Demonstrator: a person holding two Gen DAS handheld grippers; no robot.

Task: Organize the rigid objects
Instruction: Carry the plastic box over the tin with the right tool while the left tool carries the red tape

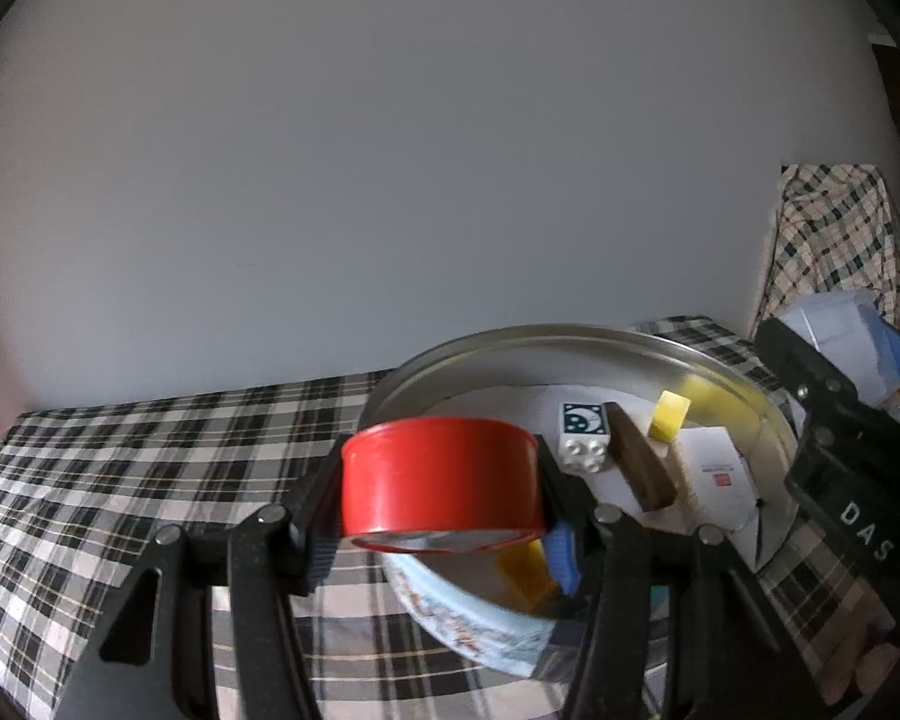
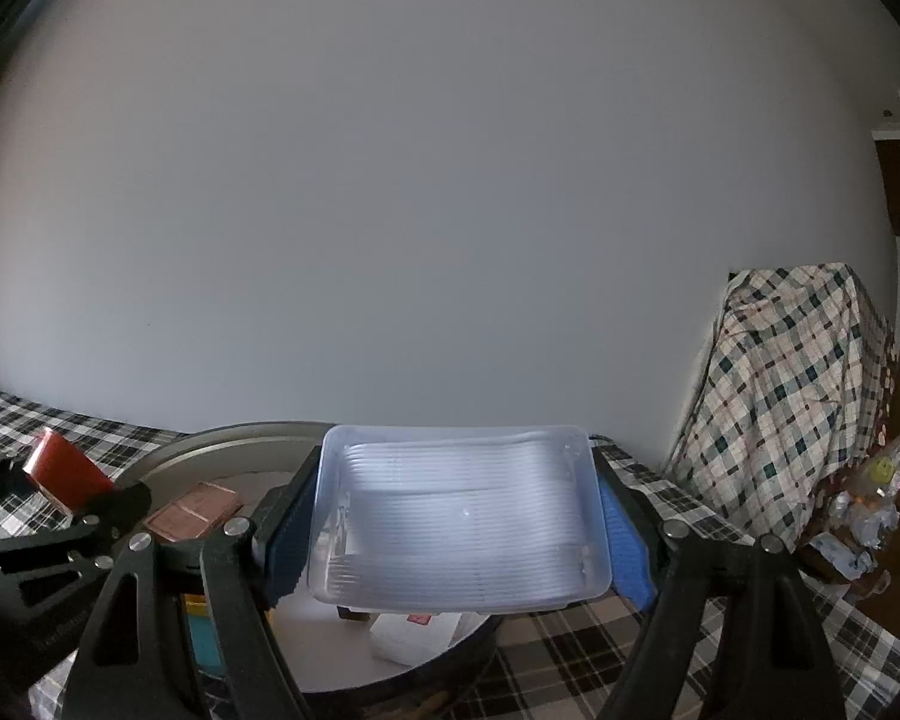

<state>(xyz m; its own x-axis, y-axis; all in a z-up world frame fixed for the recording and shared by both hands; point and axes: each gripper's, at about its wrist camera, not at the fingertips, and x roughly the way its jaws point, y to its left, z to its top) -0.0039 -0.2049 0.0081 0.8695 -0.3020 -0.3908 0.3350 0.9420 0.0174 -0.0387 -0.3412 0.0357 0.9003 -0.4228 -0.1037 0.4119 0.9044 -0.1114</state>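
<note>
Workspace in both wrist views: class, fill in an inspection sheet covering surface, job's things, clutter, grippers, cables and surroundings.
Surface: table under a checked cloth.
Job's things: round tin holding a toy brick, yellow block, brown slab.
Clutter: plastic bags at the right.
Grippers: left gripper shut on red tin; right gripper shut on clear plastic tray.
Cables: nothing seen.
Surroundings: plain wall; cloth-draped object.

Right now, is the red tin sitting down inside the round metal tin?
No. The red tin is clamped between the left gripper fingers and held up over the near rim of the round metal tin.
</note>
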